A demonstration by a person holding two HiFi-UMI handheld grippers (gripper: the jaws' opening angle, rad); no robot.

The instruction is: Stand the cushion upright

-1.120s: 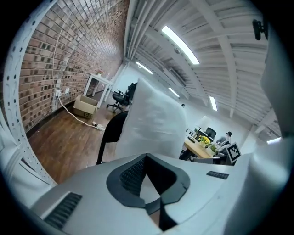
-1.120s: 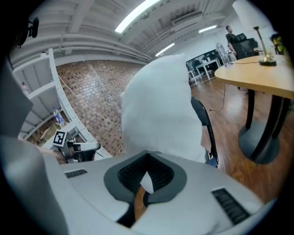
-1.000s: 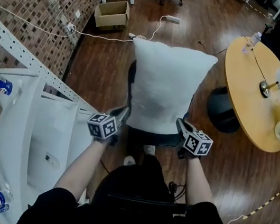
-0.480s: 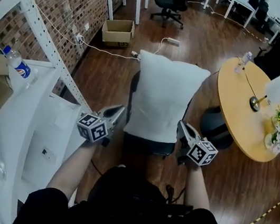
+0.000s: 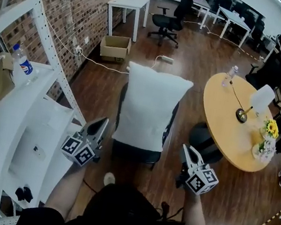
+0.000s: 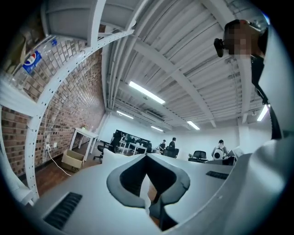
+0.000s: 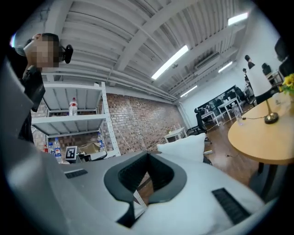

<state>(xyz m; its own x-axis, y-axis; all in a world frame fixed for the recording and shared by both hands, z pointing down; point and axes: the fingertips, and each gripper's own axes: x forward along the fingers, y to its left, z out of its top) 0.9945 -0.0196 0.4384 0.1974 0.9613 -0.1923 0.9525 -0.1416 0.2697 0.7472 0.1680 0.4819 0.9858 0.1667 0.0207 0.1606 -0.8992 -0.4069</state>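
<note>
A: Where does the cushion (image 5: 149, 108) sit?

B: On the chair (image 5: 133, 154), standing on its lower edge with its back against the chair's backrest. That lean is probably what keeps it up, since nothing else touches it.

A: And the two grippers?

B: The left gripper (image 5: 103, 123) is off the chair's left side and the right gripper (image 5: 186, 150) off its right, both nearer the person than the seat. Each has its jaws pressed together with nothing between them. Their own views show the closed jaws, with the cushion only in the background.

A: Why hold them there?

B: I'd judge the job is finished and the hands are clear, so the cushion can show it stays up by itself.

A: What has changed over the last second?

B: A second ago both grippers were tight against the cushion's bottom corners. Now they are well apart from it, drawn back and spread wider. The cushion hasn't slumped or tipped on the chair, and the head view takes in more of the room beyond it.
</note>
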